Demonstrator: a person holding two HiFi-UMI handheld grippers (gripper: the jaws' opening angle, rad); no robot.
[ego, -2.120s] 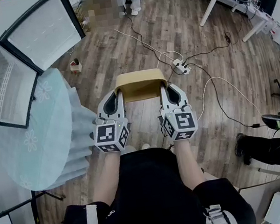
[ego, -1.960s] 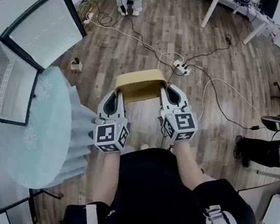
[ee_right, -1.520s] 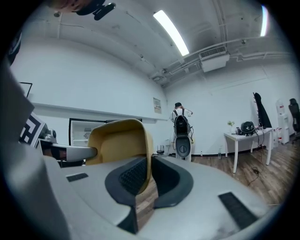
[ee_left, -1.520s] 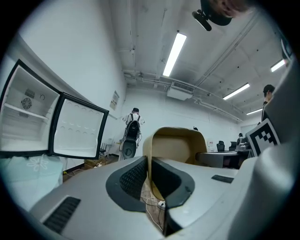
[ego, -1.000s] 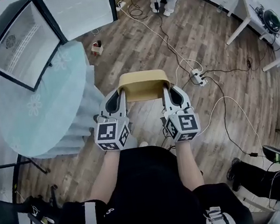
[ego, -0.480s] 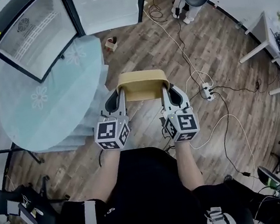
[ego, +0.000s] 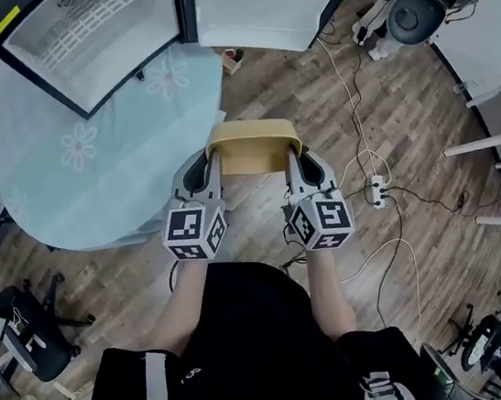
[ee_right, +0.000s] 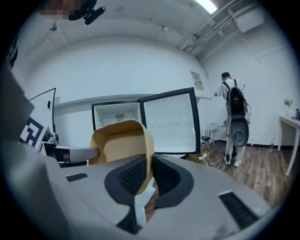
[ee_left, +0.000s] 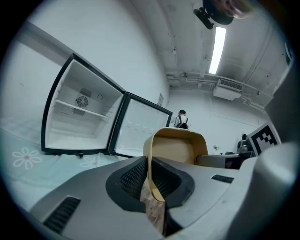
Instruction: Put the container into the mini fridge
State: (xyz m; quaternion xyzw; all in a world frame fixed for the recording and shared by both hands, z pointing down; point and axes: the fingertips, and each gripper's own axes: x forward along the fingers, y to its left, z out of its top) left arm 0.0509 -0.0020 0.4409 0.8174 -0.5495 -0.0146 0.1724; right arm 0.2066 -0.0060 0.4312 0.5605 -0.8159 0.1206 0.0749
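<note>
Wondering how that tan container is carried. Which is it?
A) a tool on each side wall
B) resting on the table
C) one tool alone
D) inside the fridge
A: the left tool and the right tool each have a side wall of the container between their jaws; the right one's are opening.

One container is counted, and two grippers, left and right, each with a wall of it between the jaws, the right's jaws opening. One mini fridge is seen, with one open door. Just before the mini fridge one round table is counted, with two printed flowers. Right of the fridge one power strip and one person are counted. Well away from it one black chair is seen, perhaps more.
</note>
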